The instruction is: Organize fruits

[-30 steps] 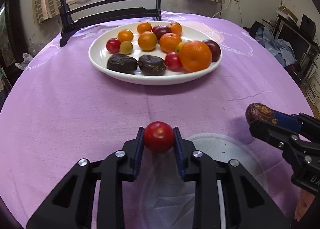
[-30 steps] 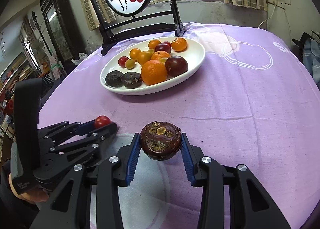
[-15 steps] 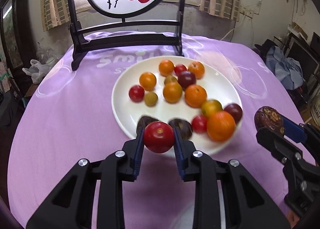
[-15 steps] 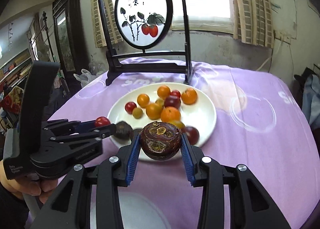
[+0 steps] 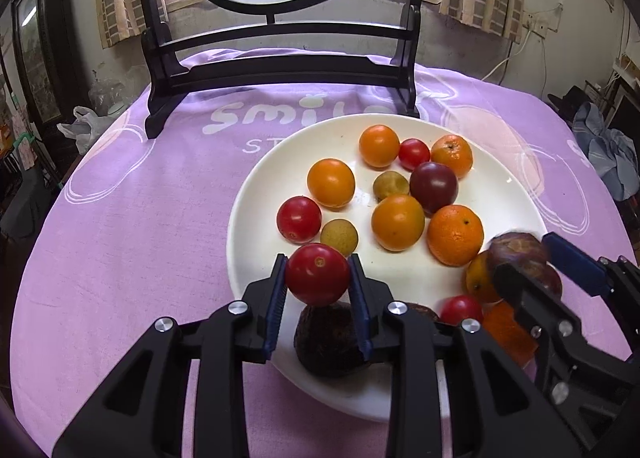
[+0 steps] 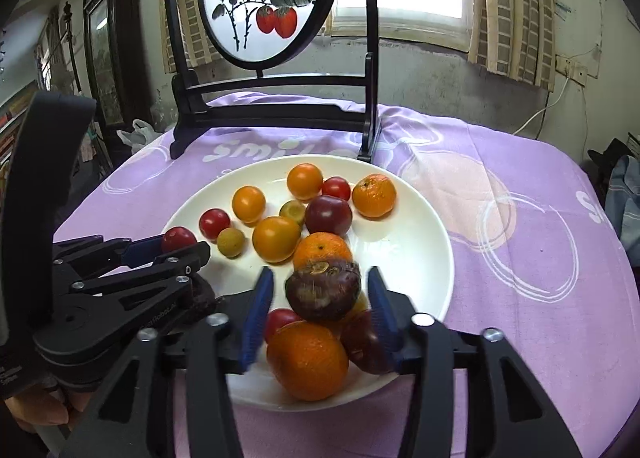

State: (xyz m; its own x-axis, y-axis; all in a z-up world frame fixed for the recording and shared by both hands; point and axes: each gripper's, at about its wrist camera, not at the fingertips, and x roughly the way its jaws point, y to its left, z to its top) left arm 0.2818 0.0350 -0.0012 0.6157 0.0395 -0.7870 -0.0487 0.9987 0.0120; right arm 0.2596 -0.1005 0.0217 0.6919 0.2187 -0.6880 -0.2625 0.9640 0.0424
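Table, purple printed cloth (image 5: 132, 218). White plate (image 5: 516, 202) centre-right on cloth; black screen stand (image 5: 280, 70) at far edge.

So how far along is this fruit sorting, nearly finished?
Most fruit already sits on the white plate. Over it, the left gripper holds a red tomato. The right gripper has opened around a dark brown fruit, apparently dropping it. What's left: releasing the tomato. I see no other loose fruit on the cloth.
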